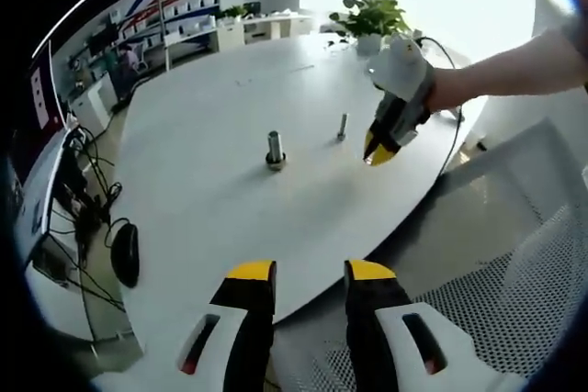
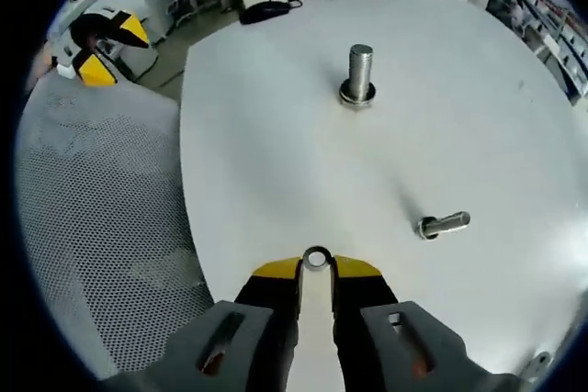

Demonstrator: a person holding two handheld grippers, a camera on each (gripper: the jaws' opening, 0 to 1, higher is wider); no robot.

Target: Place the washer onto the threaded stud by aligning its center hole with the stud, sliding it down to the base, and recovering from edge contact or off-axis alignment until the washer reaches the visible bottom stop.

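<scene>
Holding a small silver metal washer point(image 2: 316, 258) pinched at the tips of its yellow-tipped jaws, the right gripper point(image 2: 316, 268) sits at the bottom centre of the right gripper view, with the ring's hole plainly visible. The coming move turns on how the washer lies from the stud. The tall silver threaded stud point(image 2: 358, 72) on its dark round base stands upright on the pale white round counter point(image 2: 276, 162), well ahead of the washer and slightly to the right, toward the upper centre of the frame. Its long axis points up off the counter, so I judge the washer must be carried forward and its hole brought over the stud's top. A second, thinner silver bolt point(image 2: 443, 223) stands at the middle right, nearer the gripper but off to the side.

In the left gripper view, the left gripper point(image 1: 310, 270) at the bottom centre has its jaws moderately apart with nothing between them, hanging at the counter's near edge, well apart from the stud point(image 1: 275, 149). The right gripper point(image 1: 378, 153) at upper right looks the nearer of the two.
</scene>
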